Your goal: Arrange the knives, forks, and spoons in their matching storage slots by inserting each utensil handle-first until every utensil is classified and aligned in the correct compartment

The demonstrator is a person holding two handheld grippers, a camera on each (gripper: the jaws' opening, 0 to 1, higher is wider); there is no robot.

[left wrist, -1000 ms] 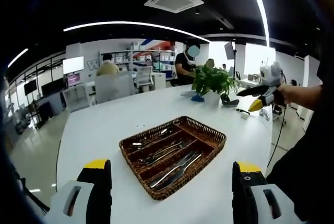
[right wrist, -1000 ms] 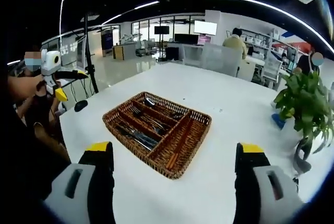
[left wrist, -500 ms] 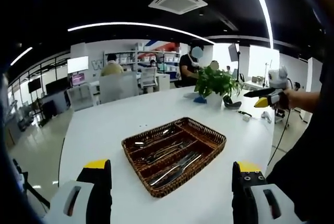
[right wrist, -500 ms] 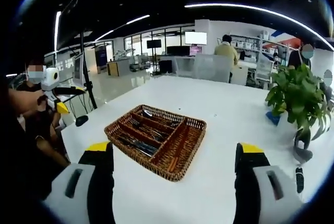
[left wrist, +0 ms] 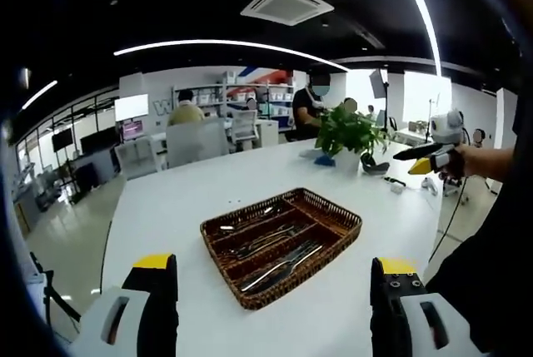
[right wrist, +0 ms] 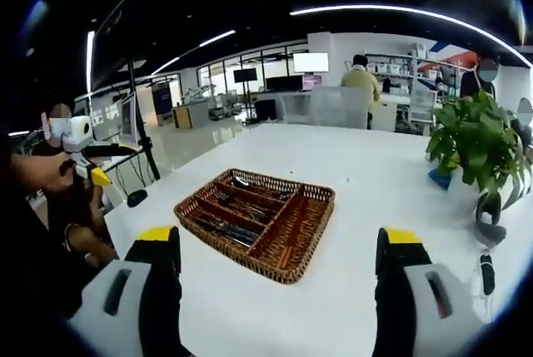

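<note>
Over the last second I have drawn both hands back and up a little, so the wicker tray [left wrist: 281,245] sits slightly smaller and farther off than it did; nothing in it has shifted, only my cameras. My left hand-held gripper [left wrist: 275,311] hangs with its jaws spread wide and nothing between them, and my right hand-held gripper [right wrist: 279,307] is the same, wide apart and empty. In the left gripper view I can see my right one held out to the side [left wrist: 433,160], and in the right gripper view my left one [right wrist: 87,157], both well clear of the tray. The tray [right wrist: 258,222] rests on the white surface [left wrist: 175,207], near the middle of it, with a potted plant [left wrist: 346,134] standing well beyond. I count one tray with four slots: three long ones carrying metal utensils [left wrist: 283,264] laid lengthwise, and one crosswise slot at the end that looks bare. The pieces are too small for me to count them or tell knives from forks from spoons. No utensil lies loose on the surface, so I judge the sorting is done or nearly so, and backing away fits that.
</note>
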